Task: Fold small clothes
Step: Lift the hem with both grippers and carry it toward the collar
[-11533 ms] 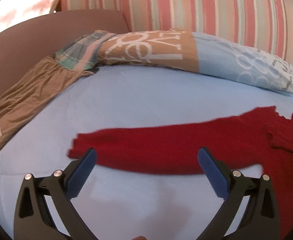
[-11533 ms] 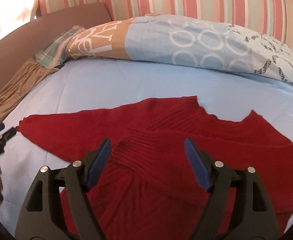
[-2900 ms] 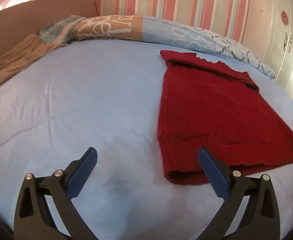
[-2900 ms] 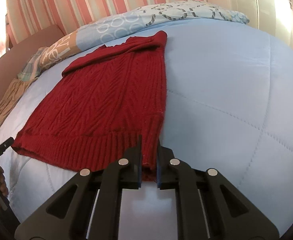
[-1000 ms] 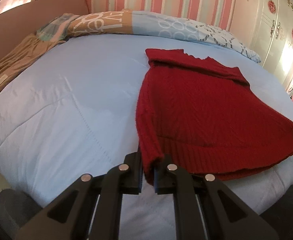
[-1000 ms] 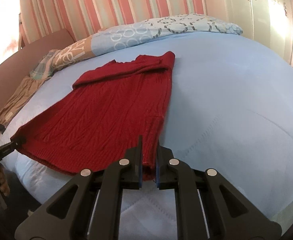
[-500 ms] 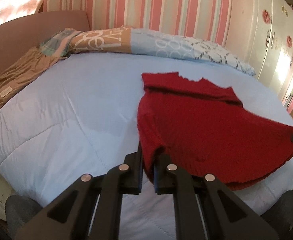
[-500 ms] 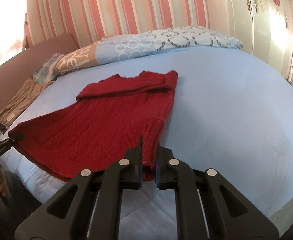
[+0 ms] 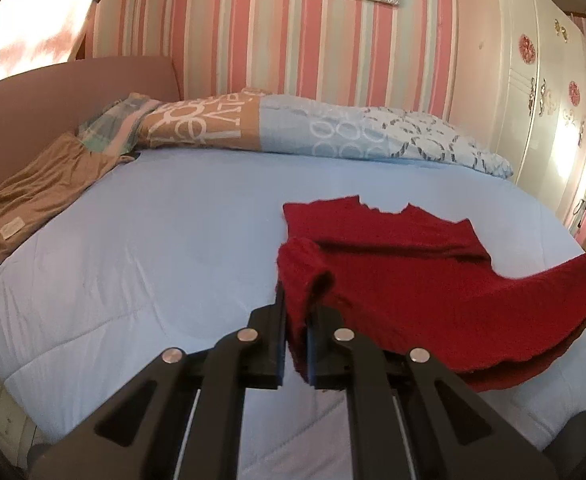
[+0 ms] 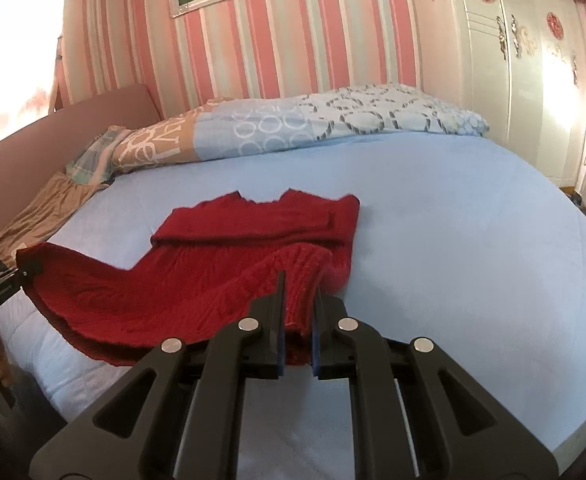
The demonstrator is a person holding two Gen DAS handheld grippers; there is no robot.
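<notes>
A red knit sweater (image 9: 405, 280) lies on the light blue bed (image 9: 165, 240), its neck end flat toward the pillows. My left gripper (image 9: 296, 312) is shut on the sweater's left hem corner and holds it raised off the bed. My right gripper (image 10: 297, 304) is shut on the right hem corner of the sweater (image 10: 221, 264) and holds it raised too. The hem hangs between the two grippers above the sweater's body. Each gripper's tip shows at the edge of the other's view.
A long patterned pillow (image 9: 301, 132) lies along the head of the bed. A brown cloth (image 9: 41, 188) lies at the left beside the brown headboard (image 9: 53, 92). A white wardrobe (image 10: 533, 52) stands at the right. The bed's front edge is close below the grippers.
Both grippers have risen and moved toward the pillows with the hem corners. The lower half of the sweater has lifted off the bed and drapes over the upper half.
</notes>
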